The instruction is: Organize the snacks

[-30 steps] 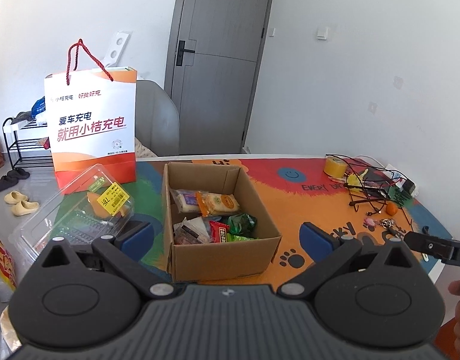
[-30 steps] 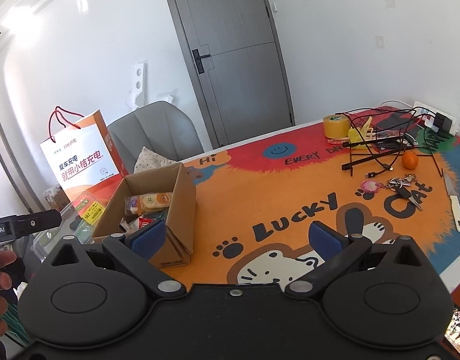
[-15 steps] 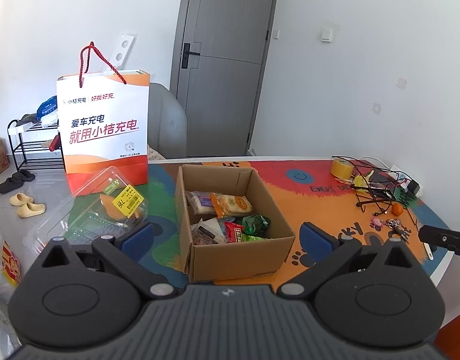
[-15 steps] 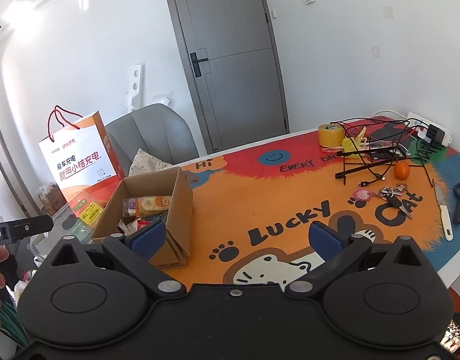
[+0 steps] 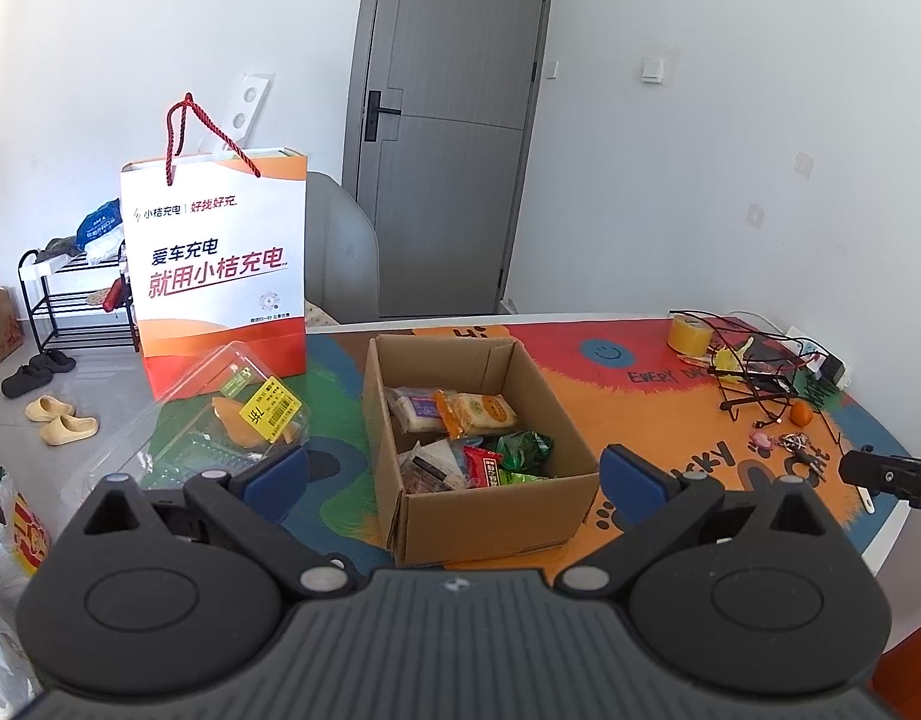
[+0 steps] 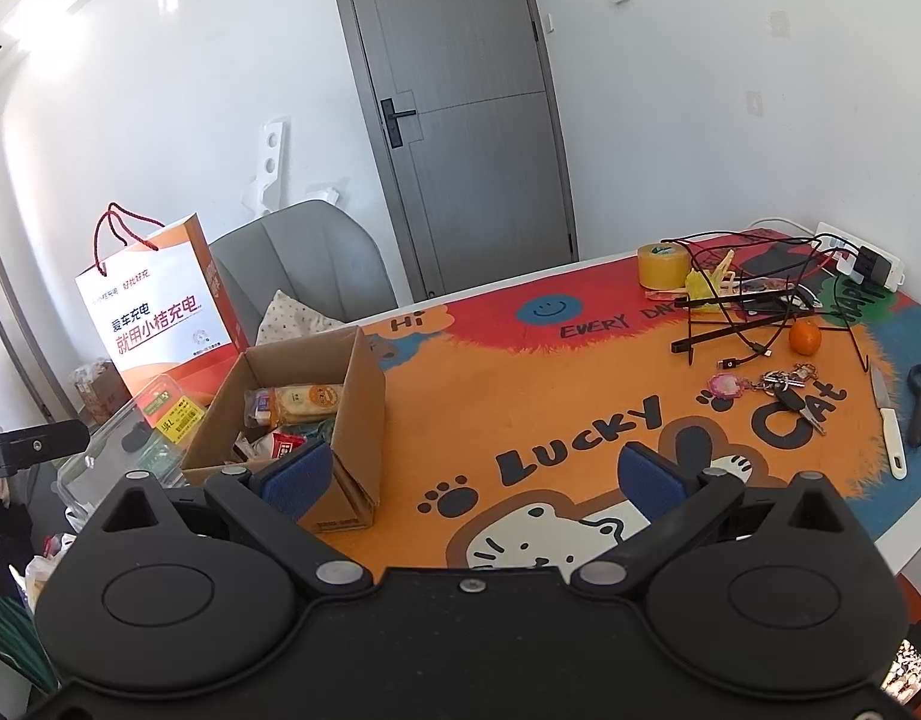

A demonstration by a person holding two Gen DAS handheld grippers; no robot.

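An open cardboard box [image 5: 478,516] stands on the colourful table mat, holding several wrapped snacks [image 5: 460,414]. The same box [image 6: 358,420] shows at the left in the right wrist view. My left gripper [image 5: 454,477] hangs open in front of the box, above its near wall, with nothing between the blue pads. Over the orange mat right of the box, my right gripper [image 6: 472,474] is open and empty too. A clear plastic clamshell [image 5: 220,420] with a yellow price sticker lies left of the box.
An orange and white paper bag [image 5: 217,276] stands behind the clamshell. At the far right of the mat [image 6: 520,396] lie a tape roll [image 6: 661,264], a wire rack with cables [image 6: 754,306], an orange [image 6: 803,337], keys [image 6: 784,387] and a knife [image 6: 889,420]. A grey chair [image 6: 304,264] stands behind the table.
Both grippers have drawn back and risen a little, so the box and table look smaller and farther. Both stay open and empty.
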